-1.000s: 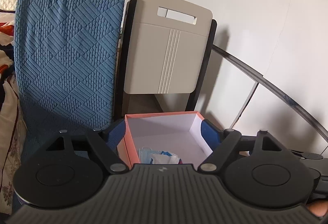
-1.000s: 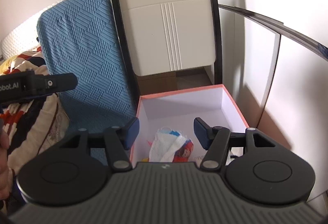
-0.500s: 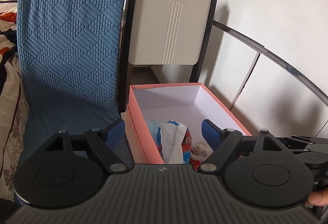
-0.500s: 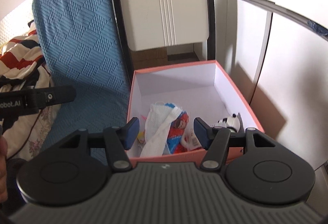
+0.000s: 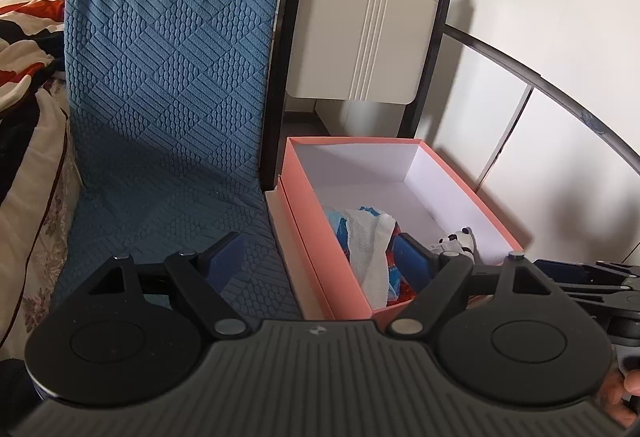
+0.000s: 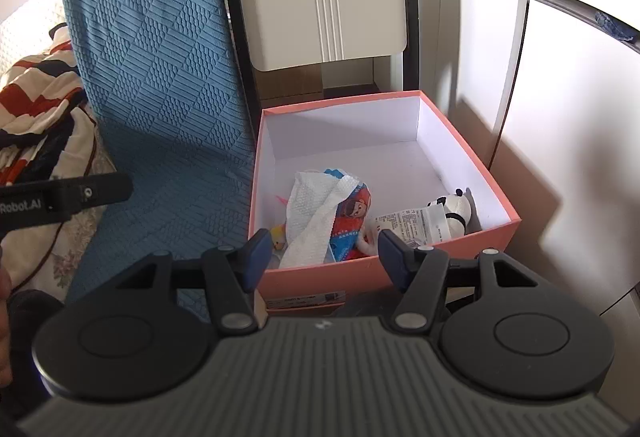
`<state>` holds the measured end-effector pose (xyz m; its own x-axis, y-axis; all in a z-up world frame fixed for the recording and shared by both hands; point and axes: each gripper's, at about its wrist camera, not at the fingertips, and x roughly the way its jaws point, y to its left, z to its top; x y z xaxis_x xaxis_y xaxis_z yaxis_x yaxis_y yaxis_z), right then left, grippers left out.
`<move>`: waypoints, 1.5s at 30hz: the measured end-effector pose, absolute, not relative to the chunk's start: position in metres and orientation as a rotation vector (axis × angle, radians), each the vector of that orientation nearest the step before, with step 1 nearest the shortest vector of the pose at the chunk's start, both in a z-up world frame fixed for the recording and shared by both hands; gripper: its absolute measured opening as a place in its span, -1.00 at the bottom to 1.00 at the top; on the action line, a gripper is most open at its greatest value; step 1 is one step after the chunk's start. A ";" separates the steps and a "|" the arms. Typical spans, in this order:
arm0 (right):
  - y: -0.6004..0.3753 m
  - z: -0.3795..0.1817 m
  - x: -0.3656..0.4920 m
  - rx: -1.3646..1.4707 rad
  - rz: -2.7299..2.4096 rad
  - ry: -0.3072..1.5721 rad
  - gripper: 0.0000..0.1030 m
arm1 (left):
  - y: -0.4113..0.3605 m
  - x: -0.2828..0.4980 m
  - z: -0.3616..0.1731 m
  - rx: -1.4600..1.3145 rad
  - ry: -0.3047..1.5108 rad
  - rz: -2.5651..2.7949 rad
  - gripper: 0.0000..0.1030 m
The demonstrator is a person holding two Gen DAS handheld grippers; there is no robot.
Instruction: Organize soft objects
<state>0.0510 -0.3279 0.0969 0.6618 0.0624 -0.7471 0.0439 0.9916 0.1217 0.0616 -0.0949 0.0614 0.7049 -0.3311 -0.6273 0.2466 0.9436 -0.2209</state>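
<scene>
Both my left gripper [image 5: 316, 257] and right gripper [image 6: 320, 257] hung spread and empty near the pink box [image 6: 320, 273]. Inside, at its near left, lay the white cloth [image 6: 312, 213], limp and light, I judged; best pinched at a bunched fold.

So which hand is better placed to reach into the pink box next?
Right, probably. The right gripper is open and centred over the pink box, with the white cloth straight ahead. The left gripper, also open, straddles the box's left wall.
</scene>
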 end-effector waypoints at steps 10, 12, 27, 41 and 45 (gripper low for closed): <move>-0.330 0.099 0.042 0.143 -0.018 0.851 0.19 | -0.090 0.065 0.061 -0.153 0.734 -0.306 0.66; -0.330 0.099 0.043 0.147 -0.020 0.852 0.19 | -0.090 0.065 0.061 -0.150 0.736 -0.307 0.75; -0.329 0.096 0.048 0.145 -0.026 0.839 1.00 | -0.095 0.067 0.063 -0.123 0.744 -0.277 1.00; -0.333 0.098 0.047 0.147 -0.051 0.843 1.00 | -0.092 0.065 0.066 -0.151 0.748 -0.265 1.00; -0.333 0.097 0.046 0.146 -0.052 0.845 1.00 | -0.090 0.063 0.068 -0.159 0.737 -0.267 1.00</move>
<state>0.0462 -0.3329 0.0974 0.6631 0.0122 -0.7485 0.1040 0.9887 0.1083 0.0634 -0.0904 0.0677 0.7086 -0.2949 -0.6410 0.1838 0.9542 -0.2359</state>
